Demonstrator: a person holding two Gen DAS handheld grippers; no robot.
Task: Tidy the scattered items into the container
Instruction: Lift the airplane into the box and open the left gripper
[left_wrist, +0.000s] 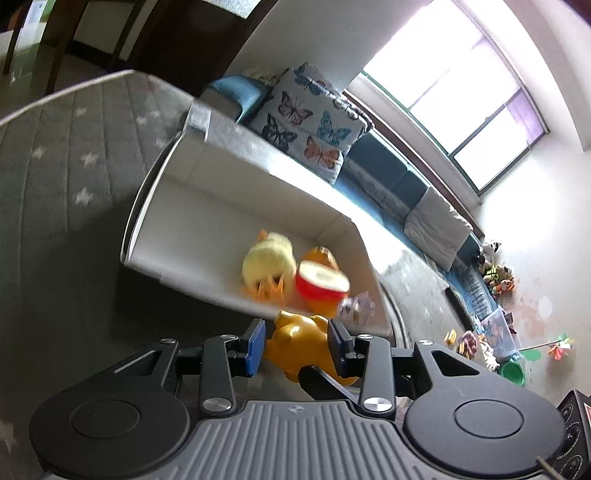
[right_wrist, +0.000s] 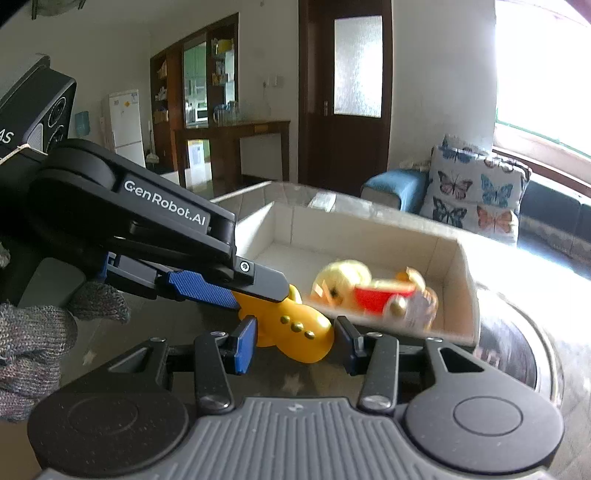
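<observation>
Container (left_wrist: 173, 221), the white box on the desk (left_wrist: 74, 147), already holds a plush chick (left_wrist: 267, 258) and a red-and-orange toy (left_wrist: 319, 282). Both my tongs are clamped on one yellow plastic toy (right_wrist: 295, 332) just short of its near wall: left tongs (left_wrist: 295, 341), right tongs (right_wrist: 295, 341). Only the right view shows my gloved hand (right_wrist: 33, 347); only the left shows toys on the floor (left_wrist: 491, 343).

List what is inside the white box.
Inside the white box lie a yellow plush chick, a red-and-white toy and an orange toy partly hidden behind it; anything beneath them is covered.
</observation>
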